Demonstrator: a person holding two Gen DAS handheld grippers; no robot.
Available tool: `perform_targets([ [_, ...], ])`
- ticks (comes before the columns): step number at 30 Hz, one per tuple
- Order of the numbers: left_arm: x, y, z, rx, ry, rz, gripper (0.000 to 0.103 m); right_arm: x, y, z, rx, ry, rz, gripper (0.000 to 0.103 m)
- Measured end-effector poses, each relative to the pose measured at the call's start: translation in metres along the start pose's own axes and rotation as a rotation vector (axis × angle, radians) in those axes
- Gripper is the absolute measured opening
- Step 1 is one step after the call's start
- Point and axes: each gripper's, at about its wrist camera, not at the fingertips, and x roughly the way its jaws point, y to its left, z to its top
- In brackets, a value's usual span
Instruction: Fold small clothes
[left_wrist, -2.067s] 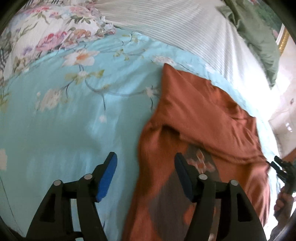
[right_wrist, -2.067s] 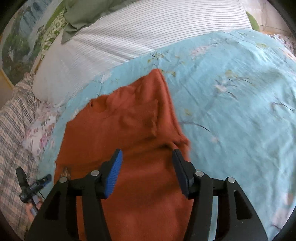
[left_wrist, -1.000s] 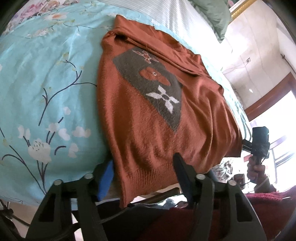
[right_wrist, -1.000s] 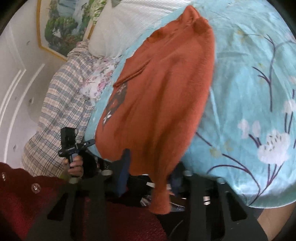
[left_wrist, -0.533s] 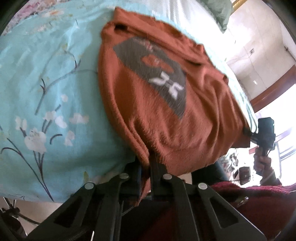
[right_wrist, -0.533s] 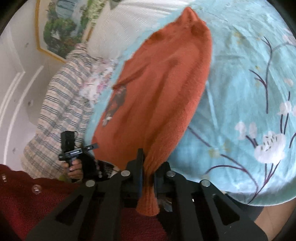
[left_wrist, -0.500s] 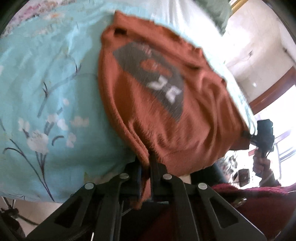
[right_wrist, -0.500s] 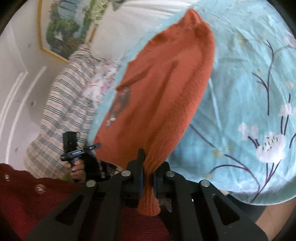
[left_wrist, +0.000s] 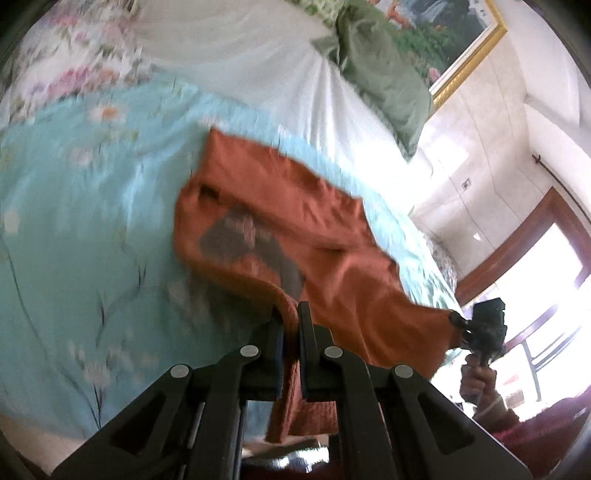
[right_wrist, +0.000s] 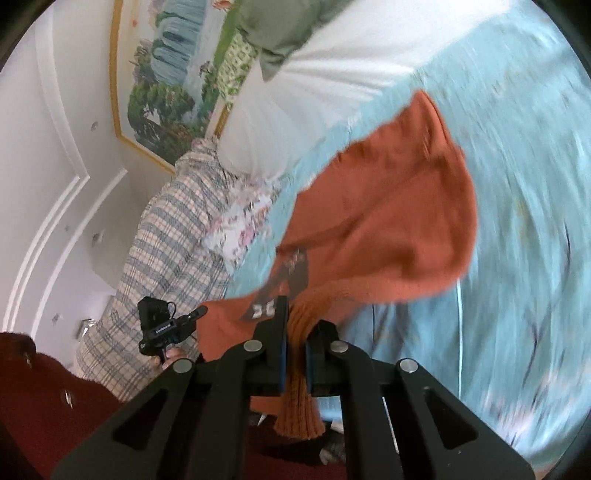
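Now left gripper clenched on orange sweater hem, right gripper pinching opposite hem corner, above blue bedspread

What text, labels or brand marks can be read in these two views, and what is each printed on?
No text reads clearly.
Left tool's camera body: a small white label, too small and blurred to read.
Orange sweater: its dark patch carries white shapes, a pattern, not letters.
Framed painting: landscape only, no lettering.
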Motion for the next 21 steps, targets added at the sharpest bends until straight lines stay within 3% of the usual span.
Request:
perform_targets([
  [5,0.018,-0.009,0.056,0.036,-0.114,0.037,0.004,0.016,-0.008,0.060,-0.020,-0.079,-0.045,0.008],
  [8,0.041,-0.011,0.093,0.052,-0.163,0.077,0.004,0.030,-0.020,0.098,-0.034,-0.113,-0.127,0.008],
  [12,0.090,0.004,0.144,0.029,-0.168,0.126,0.004,0.060,-0.050,0.153,-0.009,-0.121,-0.237,0.008],
  [15,0.134,0.024,0.177,-0.006,-0.153,0.163,0.004,0.083,-0.070,0.180,0.005,-0.098,-0.262,0.008],
  [21,0.195,0.054,0.204,-0.039,-0.090,0.237,0.004,0.126,-0.102,0.211,0.030,-0.042,-0.329,0.008],
])
